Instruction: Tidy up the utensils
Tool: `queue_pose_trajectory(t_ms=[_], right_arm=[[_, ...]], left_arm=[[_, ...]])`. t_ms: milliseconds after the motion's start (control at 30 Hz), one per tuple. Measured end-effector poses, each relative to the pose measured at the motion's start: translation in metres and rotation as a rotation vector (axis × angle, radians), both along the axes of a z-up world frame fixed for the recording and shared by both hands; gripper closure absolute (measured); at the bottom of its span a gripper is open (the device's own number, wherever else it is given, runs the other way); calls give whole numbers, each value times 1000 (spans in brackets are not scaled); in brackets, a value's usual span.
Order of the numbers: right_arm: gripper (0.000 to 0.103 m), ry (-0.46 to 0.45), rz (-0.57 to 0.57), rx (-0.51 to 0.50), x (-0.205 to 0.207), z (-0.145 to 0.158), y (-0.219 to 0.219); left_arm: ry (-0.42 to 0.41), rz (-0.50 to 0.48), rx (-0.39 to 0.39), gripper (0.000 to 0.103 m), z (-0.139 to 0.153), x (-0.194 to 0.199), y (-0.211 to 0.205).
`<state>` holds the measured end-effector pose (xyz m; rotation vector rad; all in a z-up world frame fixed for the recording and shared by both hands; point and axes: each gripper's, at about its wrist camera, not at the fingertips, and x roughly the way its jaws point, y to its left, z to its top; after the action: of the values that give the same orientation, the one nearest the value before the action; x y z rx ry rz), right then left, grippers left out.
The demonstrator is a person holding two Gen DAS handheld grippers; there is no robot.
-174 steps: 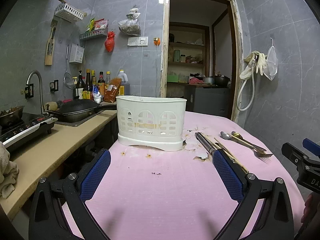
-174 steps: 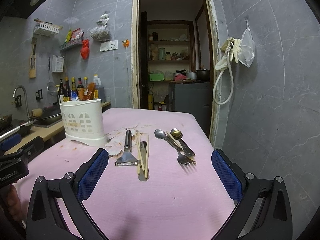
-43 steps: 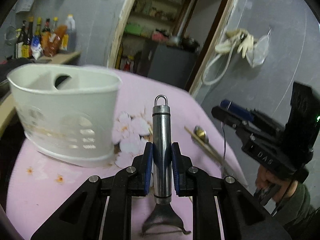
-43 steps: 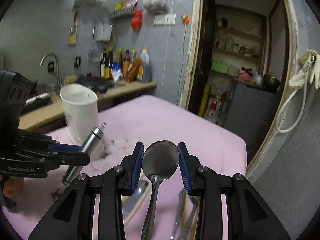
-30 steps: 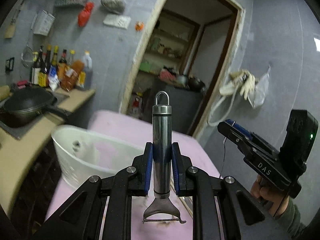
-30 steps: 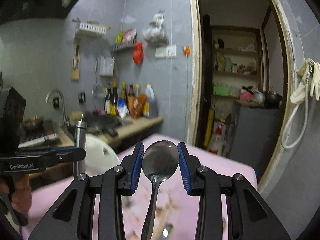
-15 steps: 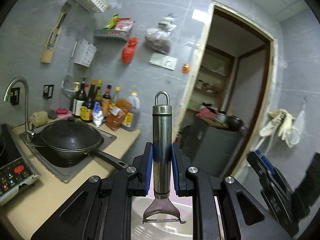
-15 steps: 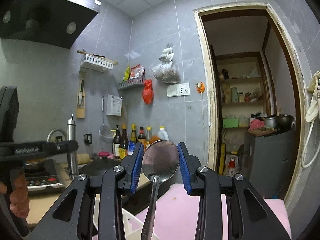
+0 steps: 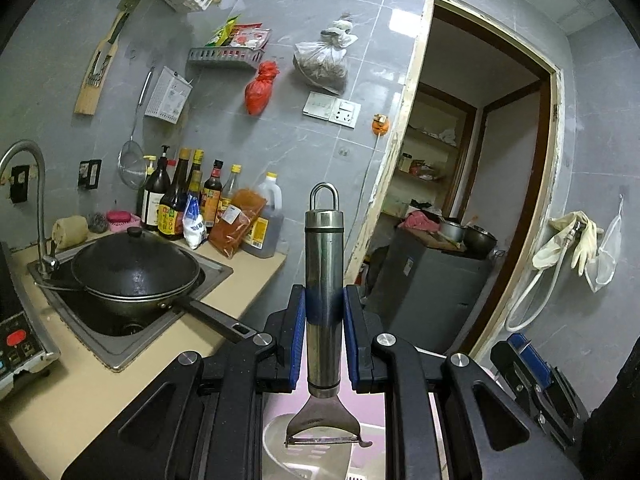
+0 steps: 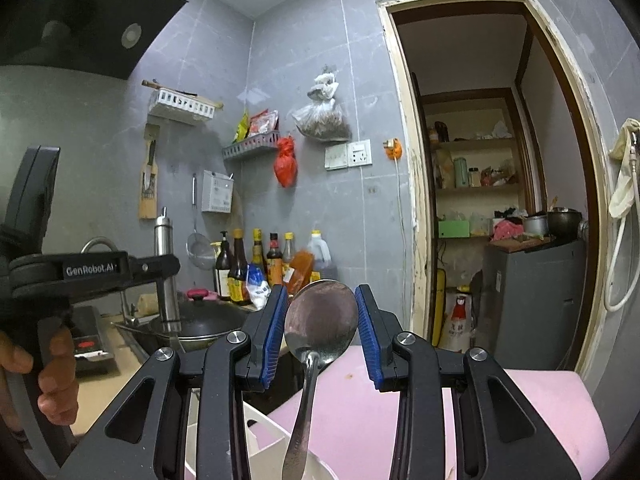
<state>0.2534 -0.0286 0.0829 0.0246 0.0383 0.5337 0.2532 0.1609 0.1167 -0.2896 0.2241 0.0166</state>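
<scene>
My left gripper (image 9: 323,336) is shut on a steel peeler (image 9: 323,280), held upright with its blade end down, just above the white utensil caddy (image 9: 280,448). In the right wrist view the left gripper and peeler (image 10: 166,272) show at the left. My right gripper (image 10: 320,332) is shut on a steel spoon (image 10: 320,320), bowl up and handle down, over the white caddy (image 10: 256,440) on the pink table (image 10: 500,420). The right gripper shows at the lower right of the left wrist view (image 9: 532,380).
A counter at the left holds a black wok (image 9: 132,268) in the sink, a tap (image 9: 28,184), an induction hob (image 9: 16,340) and several sauce bottles (image 9: 200,204). A doorway (image 9: 472,208) with a grey cabinet opens behind the table.
Both grippers picked a utensil off the table, then rose and tilted up. The peeler and the spoon now hang over the caddy, which has dropped to the bottom edge of both views.
</scene>
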Motion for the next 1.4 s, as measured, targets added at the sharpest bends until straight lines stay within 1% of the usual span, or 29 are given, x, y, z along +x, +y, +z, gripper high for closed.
queue_pose_trajectory(t_ms=[133,300,433,567,667,833,900,933,1000,1067,1100,1133,1200,1267,1300,1333,1367,1400], right_arm=[[71,6,0,-3,0,-4,3],[71,20,2,-25,0,-12,7],[70,32,8,-44,-1,-16,8],[70,47,17,-58,-3,-20,8],[70,56,20,-63,-4,-21,9],[70,68,27,-73,-5,-22,10],[67,74,32,-77,-7,-23,9],[64,72,30,-78,-8,-22,9],[61,69,25,-77,-10,-21,6],[58,73,10,-75,-12,-18,3],[55,77,0,-69,-13,-16,0],[51,78,-6,-64,-15,-15,-3],[47,78,-32,-54,-19,-11,-12],[37,77,-59,-56,-23,-8,-20],[28,72,-82,-57,-28,-5,-26],[22,67,-98,-56,-30,-3,-31],[20,58,-120,-59,-35,-1,-38],[17,51,-142,-65,-38,1,-44]], left_arm=[[18,29,73,88,-6,3,-13],[23,57,105,88,-18,6,-20],[19,45,95,88,-19,-2,-17],[19,55,112,87,-20,-7,-15],[45,74,135,88,-24,-4,-15],[102,53,121,88,-34,2,-12],[128,34,106,88,-37,4,-11],[125,28,98,87,-38,2,-10],[117,15,91,86,-38,-2,-9],[108,2,85,78,-35,-7,-10],[101,-1,85,69,-34,-10,-11],[92,-4,86,63,-33,-14,-12],[79,-14,88,61,-30,-19,-17],[77,-28,97,58,-29,-24,-24],[74,-34,101,51,-28,-27,-28],[68,-39,106,41,-28,-30,-34],[56,-39,114,37,-28,-35,-40],[41,-36,124,29,-28,-39,-47]])
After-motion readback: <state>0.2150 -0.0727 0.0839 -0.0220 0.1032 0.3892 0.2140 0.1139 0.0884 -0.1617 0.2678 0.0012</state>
